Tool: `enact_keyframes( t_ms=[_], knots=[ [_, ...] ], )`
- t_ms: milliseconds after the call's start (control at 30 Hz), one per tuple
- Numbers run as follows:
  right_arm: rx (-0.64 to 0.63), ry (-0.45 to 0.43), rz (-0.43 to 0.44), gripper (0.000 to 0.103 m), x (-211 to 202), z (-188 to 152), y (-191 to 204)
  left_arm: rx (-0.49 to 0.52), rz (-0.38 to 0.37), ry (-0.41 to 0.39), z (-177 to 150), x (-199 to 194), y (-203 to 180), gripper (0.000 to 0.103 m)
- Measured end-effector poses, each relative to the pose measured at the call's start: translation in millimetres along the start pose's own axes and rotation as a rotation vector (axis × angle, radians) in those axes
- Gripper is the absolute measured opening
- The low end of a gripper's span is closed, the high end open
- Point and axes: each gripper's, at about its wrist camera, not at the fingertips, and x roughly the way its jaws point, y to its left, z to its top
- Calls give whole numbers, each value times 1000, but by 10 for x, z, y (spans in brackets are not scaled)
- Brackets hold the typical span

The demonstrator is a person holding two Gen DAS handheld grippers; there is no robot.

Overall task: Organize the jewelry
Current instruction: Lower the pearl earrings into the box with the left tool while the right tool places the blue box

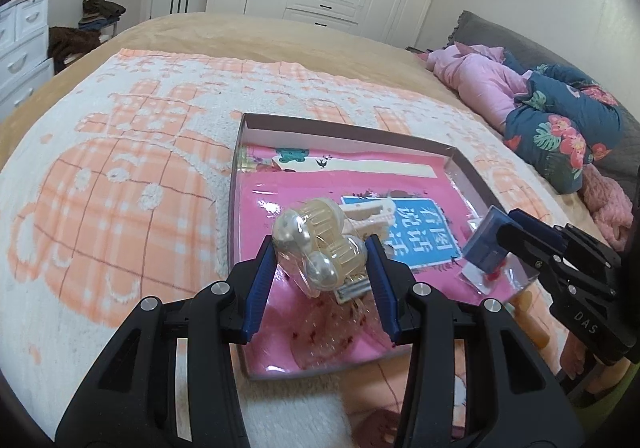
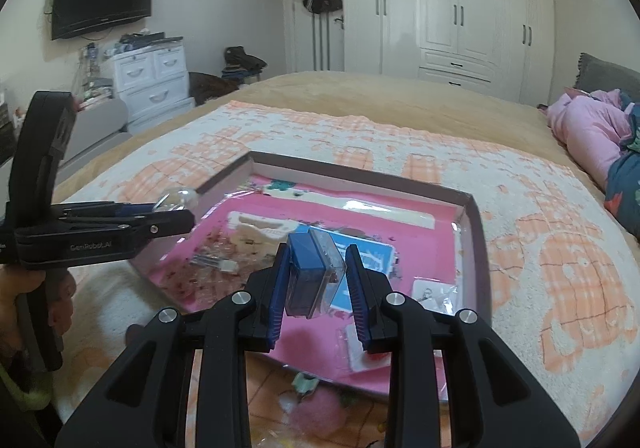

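My left gripper (image 1: 322, 250) is shut on a clear plastic pack of pearl hair clips (image 1: 316, 244), held above the shallow box (image 1: 466, 164) lined in pink. My right gripper (image 2: 316, 260) is shut on a small blue jewelry box with a clear lid (image 2: 314, 272), also held over the box. The right gripper shows in the left wrist view (image 1: 504, 232) at the right with the blue box (image 1: 486, 244). The left gripper shows in the right wrist view (image 2: 176, 216) at the left. A cream hair clip (image 2: 260, 232) and small jewelry packets (image 2: 434, 294) lie in the box.
The box lies on an orange and white blanket (image 1: 120, 176) on a bed. Pink and floral bedding (image 1: 540, 108) is heaped at the right. White wardrobes (image 2: 460, 8) and a white drawer chest (image 2: 152, 80) stand beyond the bed.
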Motion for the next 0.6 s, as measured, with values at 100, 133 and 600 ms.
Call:
enact_keyframes(
  t_ms=[100,133,600],
  knots=[
    [21,14,-19,27,72,0,-62,0,4,4,22,68,21,36],
    [27,20,-21,27,91,-2,-82,0,6,6,25,90,25,36],
    [51,68,-41,27,266,-80,-128,11,20,25,-10,220,33,37]
  ],
)
